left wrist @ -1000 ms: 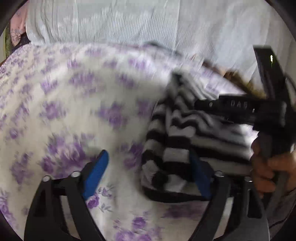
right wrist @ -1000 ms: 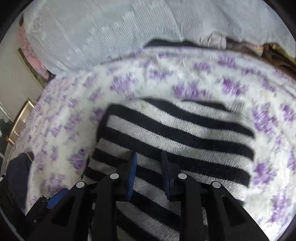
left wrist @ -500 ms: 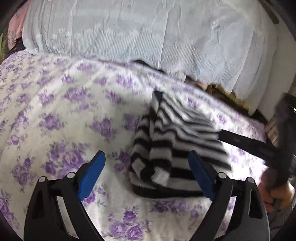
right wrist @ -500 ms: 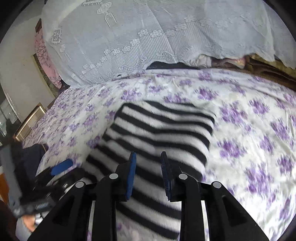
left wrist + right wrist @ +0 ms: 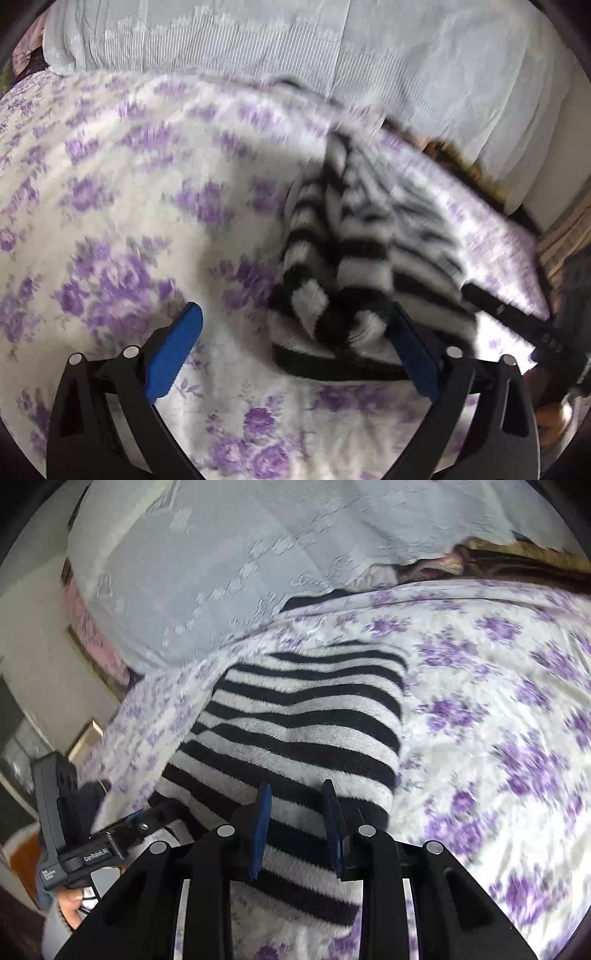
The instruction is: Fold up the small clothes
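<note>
Striped sweater [image 5: 306, 731] folded on the flowered bed [image 5: 498, 701].
My left gripper [image 5: 295, 350] just opened wide, nothing pinched, sweater edge between the jaws. My right gripper [image 5: 297, 829] clamps a sweater fold.

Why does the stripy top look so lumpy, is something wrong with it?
A little. The stripy top on the flowery bedspread is folded, but its near corner bunches up with stripes running crooked. The left tongs stand wide open beside that corner. Nothing looks torn or spilled.
</note>
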Motion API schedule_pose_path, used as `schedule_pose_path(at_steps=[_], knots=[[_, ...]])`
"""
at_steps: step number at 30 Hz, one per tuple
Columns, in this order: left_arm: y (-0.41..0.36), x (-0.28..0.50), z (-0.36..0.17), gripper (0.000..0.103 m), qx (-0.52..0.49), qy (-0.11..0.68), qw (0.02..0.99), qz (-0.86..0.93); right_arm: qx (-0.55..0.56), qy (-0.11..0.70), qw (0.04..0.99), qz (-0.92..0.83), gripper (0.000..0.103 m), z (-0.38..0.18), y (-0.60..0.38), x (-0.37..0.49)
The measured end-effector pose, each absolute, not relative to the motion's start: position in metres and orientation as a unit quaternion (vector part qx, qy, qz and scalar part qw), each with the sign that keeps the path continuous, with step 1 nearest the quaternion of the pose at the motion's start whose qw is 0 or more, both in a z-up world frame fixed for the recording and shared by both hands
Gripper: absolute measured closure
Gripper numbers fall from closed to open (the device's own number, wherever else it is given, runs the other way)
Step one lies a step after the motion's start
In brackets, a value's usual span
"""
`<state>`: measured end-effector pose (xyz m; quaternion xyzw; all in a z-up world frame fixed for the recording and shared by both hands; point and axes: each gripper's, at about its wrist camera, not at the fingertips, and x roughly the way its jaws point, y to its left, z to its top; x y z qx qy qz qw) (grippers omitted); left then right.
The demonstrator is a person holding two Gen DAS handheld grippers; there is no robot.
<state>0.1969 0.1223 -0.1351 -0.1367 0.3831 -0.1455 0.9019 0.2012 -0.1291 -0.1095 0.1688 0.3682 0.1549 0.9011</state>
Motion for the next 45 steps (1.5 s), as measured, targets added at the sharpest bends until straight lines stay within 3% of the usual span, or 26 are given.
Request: schedule_pose_path(at_steps=[3, 7, 10, 13, 20, 34, 39, 45], knots=[[0.126, 0.189, -0.119, 0.008, -0.142, 0.350, 0.914, -0.151, 0.156, 0.345, 0.915, 0.138, 0.072, -0.101, -0.131, 0.175], [0.110, 0.205, -0.145, 0.006, -0.102, 0.413, 0.896, -0.125, 0.134, 0.366, 0.912, 0.128, 0.070, -0.123, -0.126, 0.167], [0.107, 0.210, -0.153, 0.005, -0.098, 0.430, 0.889, -0.126, 0.117, 0.373, 0.912, 0.125, 0.058, -0.129, -0.122, 0.168], [0.109, 0.209, -0.151, 0.006, -0.102, 0.426, 0.890, -0.127, 0.124, 0.384, 0.907, 0.124, 0.038, -0.134, -0.124, 0.171], [0.119, 0.194, -0.124, 0.007, -0.131, 0.382, 0.898, -0.176, 0.221, 0.367, 0.895, 0.125, 0.036, -0.128, -0.164, 0.172], [0.094, 0.250, -0.161, 0.004, -0.192, 0.453, 0.835, -0.247, 0.380, 0.387, 0.820, 0.184, 0.029, -0.158, -0.188, 0.245], [0.086, 0.251, -0.162, 0.005, -0.174, 0.455, 0.835, -0.256, 0.352, 0.374, 0.834, 0.203, 0.029, -0.159, -0.175, 0.259], [0.087, 0.246, -0.163, 0.019, -0.178, 0.437, 0.843, -0.258, 0.324, 0.375, 0.845, 0.201, 0.030, -0.160, -0.163, 0.274]])
